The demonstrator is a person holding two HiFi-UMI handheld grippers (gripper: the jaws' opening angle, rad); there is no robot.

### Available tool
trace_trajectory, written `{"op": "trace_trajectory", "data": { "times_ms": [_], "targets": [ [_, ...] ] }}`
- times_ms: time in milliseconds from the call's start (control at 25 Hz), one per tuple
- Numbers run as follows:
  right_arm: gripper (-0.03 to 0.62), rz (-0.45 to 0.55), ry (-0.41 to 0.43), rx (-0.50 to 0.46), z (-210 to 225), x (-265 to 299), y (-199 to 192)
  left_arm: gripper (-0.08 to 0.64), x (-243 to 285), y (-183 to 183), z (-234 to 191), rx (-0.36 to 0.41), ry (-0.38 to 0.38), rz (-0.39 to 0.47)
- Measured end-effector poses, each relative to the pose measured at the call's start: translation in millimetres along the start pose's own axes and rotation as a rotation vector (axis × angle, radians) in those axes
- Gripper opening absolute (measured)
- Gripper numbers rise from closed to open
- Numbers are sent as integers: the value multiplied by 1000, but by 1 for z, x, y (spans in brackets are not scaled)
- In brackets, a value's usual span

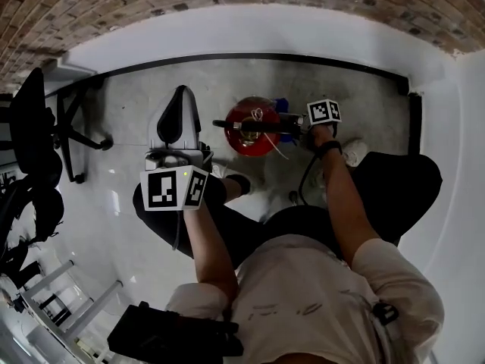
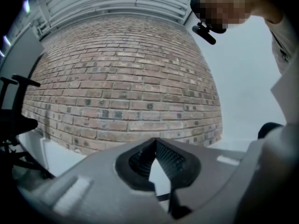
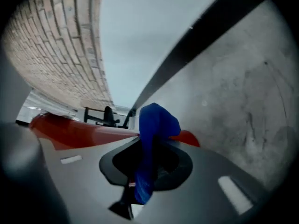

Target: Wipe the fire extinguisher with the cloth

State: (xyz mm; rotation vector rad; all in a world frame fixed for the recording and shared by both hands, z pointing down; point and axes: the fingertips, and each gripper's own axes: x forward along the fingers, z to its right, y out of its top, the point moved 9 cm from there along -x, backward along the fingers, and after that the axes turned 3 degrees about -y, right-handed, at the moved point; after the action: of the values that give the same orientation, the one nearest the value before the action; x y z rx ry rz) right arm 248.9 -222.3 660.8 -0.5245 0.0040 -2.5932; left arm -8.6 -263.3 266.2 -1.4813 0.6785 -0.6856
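Observation:
The red fire extinguisher [image 1: 251, 136] stands on the grey concrete floor in front of the person's knees. In the right gripper view its red body [image 3: 79, 130] fills the left, just behind the jaws. My right gripper [image 1: 292, 120] is at the extinguisher's right side, shut on the blue cloth [image 3: 154, 125]. A fold of that blue cloth [image 1: 282, 105] shows by the extinguisher's top. My left gripper [image 1: 180, 97] is held up to the left of the extinguisher, apart from it. It points at the brick wall, and its pads [image 2: 164, 158] meet at the tip with nothing between them.
A black office chair [image 1: 34, 123] stands at the left, its base near the wall. A black baseboard [image 1: 318, 61] runs along the white wall, with a brick wall [image 2: 121, 87] above. The extinguisher's black hose [image 1: 305, 177] hangs by the person's legs. A metal frame [image 1: 68, 302] lies at lower left.

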Motion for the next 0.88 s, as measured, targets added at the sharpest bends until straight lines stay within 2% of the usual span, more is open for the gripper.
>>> {"op": "trace_trajectory", "data": {
  "times_ms": [120,240,360,440,520,560,680,760,800,880],
  "targets": [
    [58,36,-113,117,64,16,-26,0,3,-3,-1,3,-4,-17],
    [58,8,-255,123,104,26,-49,0,7,-6,0,11,-13,-32],
    [61,22,-222,227,122,25,-58,0,9,-6,1,19,-17,-42],
    [60,-17,-189,245,118,16,-51,0,9,-5,1,21,-21,-43],
    [61,-30,-118,203,88,3,-27,0,10,-4,1,16,-20,-42],
    [61,-12,-44,173,62,-3,-10,0,12,-3,0,12,-19,-40],
    [61,21,263,90,-50,-24,32,0,19,0,2,5,-27,-37],
    [61,-23,430,-17,-120,-42,47,0,25,0,5,10,-43,-33],
    [61,-44,460,-87,-146,-53,50,0,26,-2,6,14,-53,-28],
    [61,-39,414,-215,-178,-80,58,0,28,-3,7,20,-71,-18]
  ]
}}
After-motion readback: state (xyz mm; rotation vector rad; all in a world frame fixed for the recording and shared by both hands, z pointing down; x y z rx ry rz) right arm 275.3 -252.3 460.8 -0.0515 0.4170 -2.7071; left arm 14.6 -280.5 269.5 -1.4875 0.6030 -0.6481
